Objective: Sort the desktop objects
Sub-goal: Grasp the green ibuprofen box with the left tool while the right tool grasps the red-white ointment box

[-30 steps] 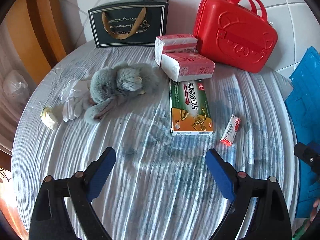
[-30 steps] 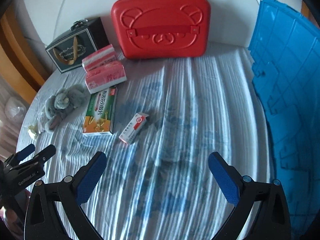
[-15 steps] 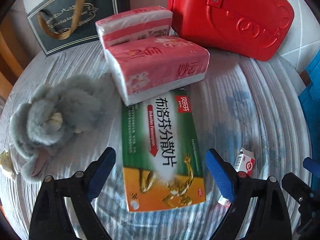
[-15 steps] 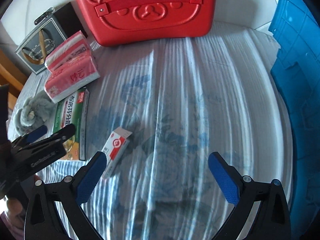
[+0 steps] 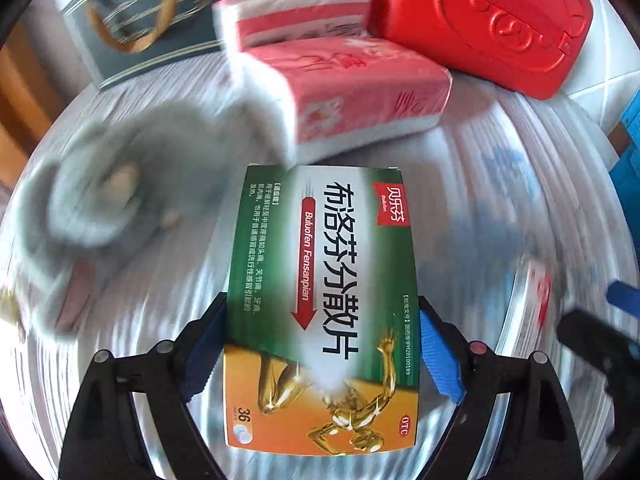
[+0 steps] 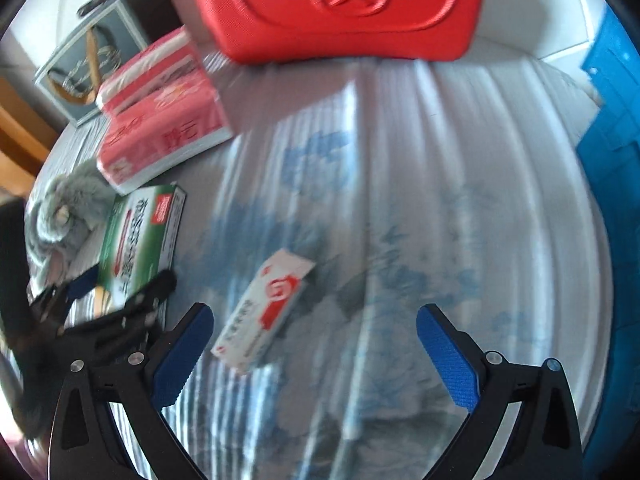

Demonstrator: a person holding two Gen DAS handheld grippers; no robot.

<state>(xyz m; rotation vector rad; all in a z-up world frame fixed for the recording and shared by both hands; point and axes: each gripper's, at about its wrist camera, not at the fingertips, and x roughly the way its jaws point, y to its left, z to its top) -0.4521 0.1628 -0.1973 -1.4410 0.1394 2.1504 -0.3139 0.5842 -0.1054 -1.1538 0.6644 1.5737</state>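
Note:
A green and orange medicine box (image 5: 320, 300) lies flat on the striped cloth, and my left gripper (image 5: 322, 308) straddles its near half. Its jaws are closing, with a blue pad (image 5: 438, 354) close along each long side of the box; I see no firm press. In the right wrist view the same gripper (image 6: 120, 296) sits over that box (image 6: 136, 236). My right gripper (image 6: 316, 344) hangs open above the cloth. A small white and red box (image 6: 268, 308) lies just inside its left finger, untouched.
Two pink tissue packs (image 5: 344, 92) sit stacked beyond the medicine box. A grey plush toy (image 5: 108, 184) lies to its left. A red bear case (image 6: 340, 4) and a dark gift bag (image 5: 152, 20) stand at the back. A blue panel (image 6: 612, 160) borders the right side.
Both grippers have come forward and down toward the table. The left one now has the medicine box between its narrowing jaws. The small white and red box is now close under the right gripper.

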